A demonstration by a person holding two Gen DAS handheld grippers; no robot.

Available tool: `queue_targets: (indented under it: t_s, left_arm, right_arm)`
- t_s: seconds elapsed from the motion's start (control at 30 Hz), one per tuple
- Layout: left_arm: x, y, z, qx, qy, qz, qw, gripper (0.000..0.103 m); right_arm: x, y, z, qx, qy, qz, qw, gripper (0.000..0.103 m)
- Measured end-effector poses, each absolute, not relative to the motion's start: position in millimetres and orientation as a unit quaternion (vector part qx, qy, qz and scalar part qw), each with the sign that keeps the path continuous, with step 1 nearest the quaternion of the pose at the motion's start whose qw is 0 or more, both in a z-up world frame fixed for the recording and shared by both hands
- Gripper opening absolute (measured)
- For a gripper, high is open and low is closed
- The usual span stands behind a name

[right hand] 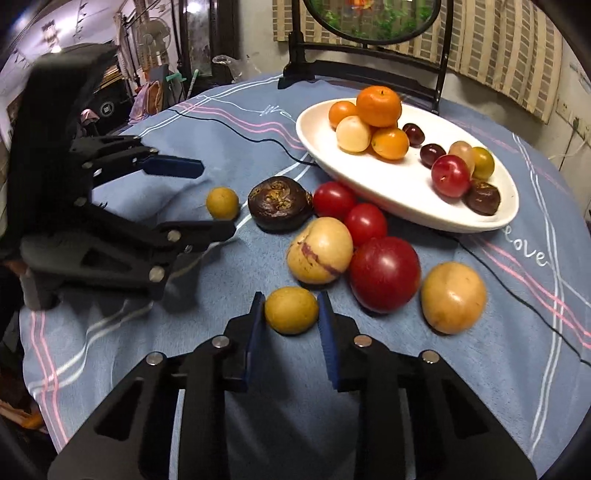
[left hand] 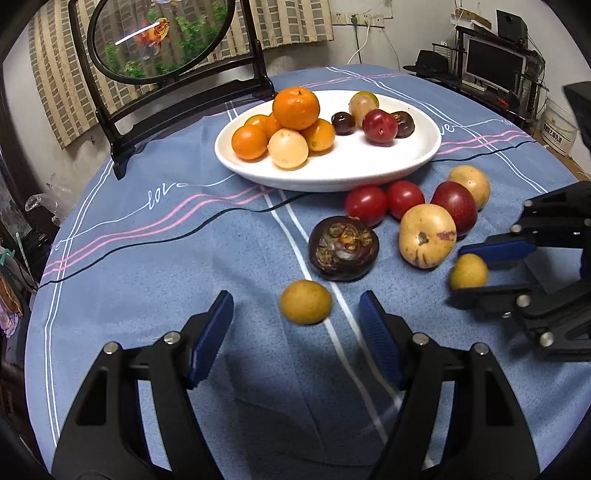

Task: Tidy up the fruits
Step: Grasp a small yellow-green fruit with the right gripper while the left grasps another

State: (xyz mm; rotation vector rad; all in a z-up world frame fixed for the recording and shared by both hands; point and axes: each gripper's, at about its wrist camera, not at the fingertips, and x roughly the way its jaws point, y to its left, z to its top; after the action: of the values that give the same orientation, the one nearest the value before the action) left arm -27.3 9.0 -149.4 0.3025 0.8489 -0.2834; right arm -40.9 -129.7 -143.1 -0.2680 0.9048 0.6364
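Right now the right gripper [right hand: 290,308] is pinching a small yellow fruit [right hand: 291,310] w/ just its tips, risking a slip, while the left gripper [left hand: 295,314], wide apart, is nearing another round fruit [left hand: 306,301] that's prob going to roll.

This is a lived-in room of a home, not a lab or a shop. Ahead of the left gripper [left hand: 295,314] a round table is covered with a blue cloth [left hand: 147,229] that carries the printed word "love". Further ahead of it stands a white dish [left hand: 332,170] with fruit. Behind the dish stands a decorative oval screen [left hand: 162,37] in a dark frame, painted with a goldfish. A checked curtain [left hand: 59,81] hangs on the wall behind it. To the far right of this gripper there is a computer monitor [left hand: 493,64] on a crowded desk. To the far left of the right gripper [right hand: 291,314] stands an electric fan [right hand: 153,31], with clothes near it.
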Motion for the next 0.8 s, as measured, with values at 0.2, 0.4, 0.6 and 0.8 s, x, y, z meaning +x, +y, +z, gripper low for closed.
queue_targets:
  t_s: [0.2,0.4,0.6,0.8]
  left_arm:
    - [-21,0,-154,0.148,0.427,-0.143,0.881,0.030]
    - [-29,1,-149,0.147,0.431,-0.144,0.879,0.029]
    - [-41,-1,-128,0.146,0.412,-0.132,0.890,0.029]
    - [-52,-13,-118,0.148,0.406,-0.140,0.891,0.029]
  right_arm:
    - [-45,-153,-143,-0.112,0.439,0.292,0.842,0.029]
    - [-50,-166,-139,-0.096,0.437,0.291,0.846,0.029]
    - [-56,-172,-134,-0.091,0.432,0.292,0.848,0.029]
    - [-63,-176,-132,-0.093,0.435,0.292,0.847,0.029]
